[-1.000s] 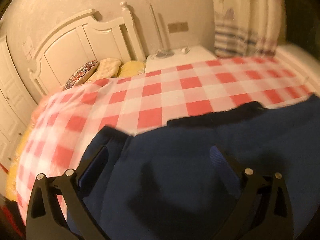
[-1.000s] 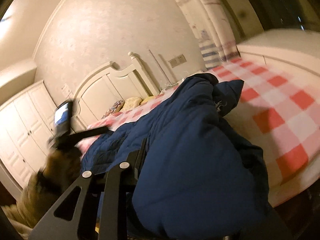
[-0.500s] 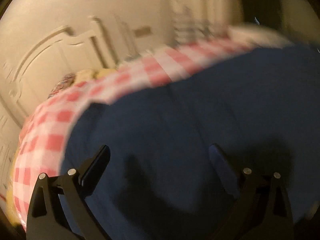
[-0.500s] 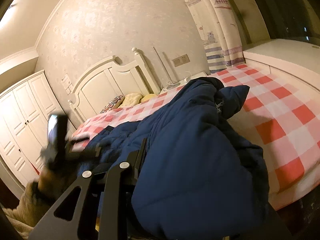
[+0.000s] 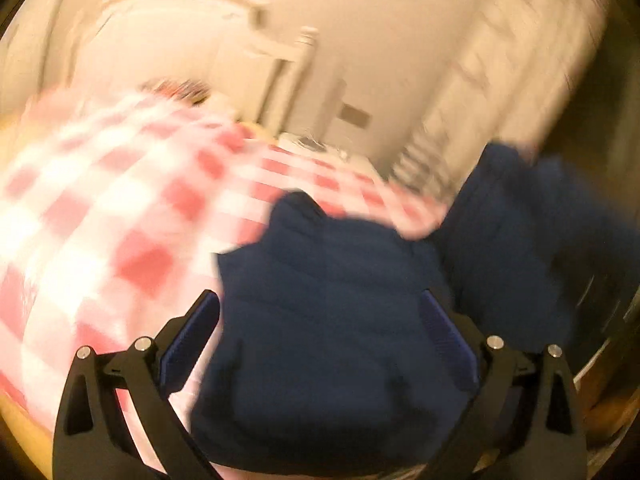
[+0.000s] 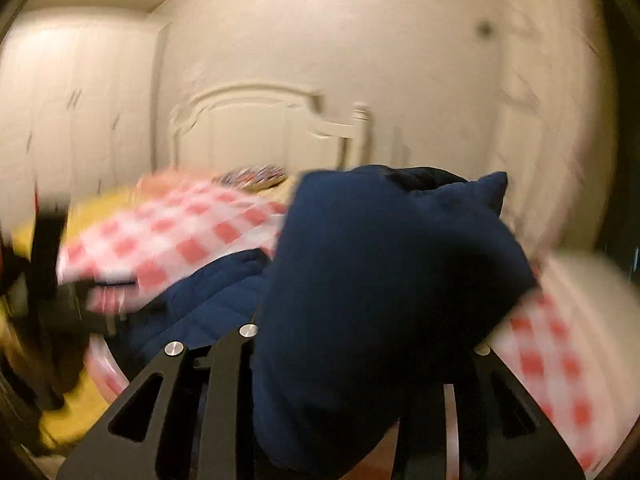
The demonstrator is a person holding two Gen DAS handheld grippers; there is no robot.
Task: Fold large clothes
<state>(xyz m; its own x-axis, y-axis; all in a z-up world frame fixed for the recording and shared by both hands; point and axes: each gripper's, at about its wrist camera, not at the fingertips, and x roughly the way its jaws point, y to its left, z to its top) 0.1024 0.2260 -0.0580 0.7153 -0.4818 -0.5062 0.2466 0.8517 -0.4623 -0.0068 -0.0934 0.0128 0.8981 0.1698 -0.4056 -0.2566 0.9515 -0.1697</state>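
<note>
Left wrist view: blurred. Navy padded jacket bunched between left gripper fingers, long axis running away toward right, over red-checked bed cover. Fingers wide apart, not pressing fabric (left pad clear of it).

Right wrist view: jacket heaped high over right gripper, peak pointing toward headboard. Fingers clamped on jacket, tips buried. Gripper level, rolled little.

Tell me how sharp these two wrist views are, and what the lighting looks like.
Left wrist view: heavy motion blur on the checked bedspread and headboard, fisheye bending, warm yellowish light. Right wrist view: similar smear on the wardrobe; the navy jacket up close reads clearer.
</note>
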